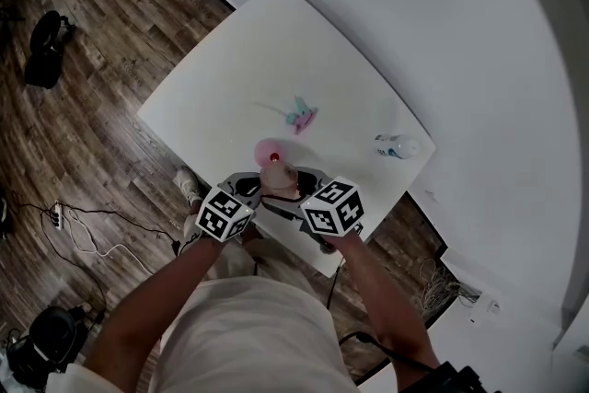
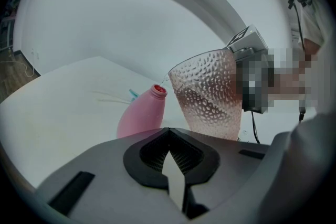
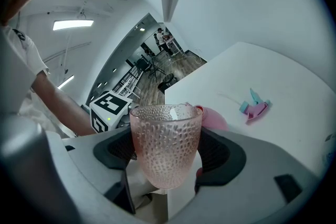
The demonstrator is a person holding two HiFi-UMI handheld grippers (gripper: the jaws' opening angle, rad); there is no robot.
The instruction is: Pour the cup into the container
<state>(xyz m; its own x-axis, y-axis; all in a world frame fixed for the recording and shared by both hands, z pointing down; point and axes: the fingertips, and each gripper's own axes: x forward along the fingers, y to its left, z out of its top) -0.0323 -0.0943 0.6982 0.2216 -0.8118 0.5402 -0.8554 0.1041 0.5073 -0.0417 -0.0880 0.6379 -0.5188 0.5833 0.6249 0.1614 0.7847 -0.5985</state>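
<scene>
A pink dimpled cup [image 3: 167, 147] is clamped between the jaws of my right gripper [image 3: 167, 165]. In the head view the cup [image 1: 282, 180] sits near the front edge of the white table [image 1: 230, 87], with my right gripper [image 1: 302, 190] behind it. Its rim is right beside the red mouth of a pink bottle [image 2: 143, 117], also visible in the head view [image 1: 267, 150]. A thin glint shows between rim and mouth. My left gripper [image 2: 173, 165] is shut just short of the bottle, left of the cup [image 2: 207, 94], with nothing visibly between its jaws. The bottle's base is hidden behind it.
A pink and teal spray head [image 1: 300, 115] lies mid-table, and a clear plastic bottle [image 1: 396, 145] lies near the right edge. A wooden floor with cables [image 1: 83, 235] and black bags [image 1: 46, 46] surrounds the table. A white wall stands behind.
</scene>
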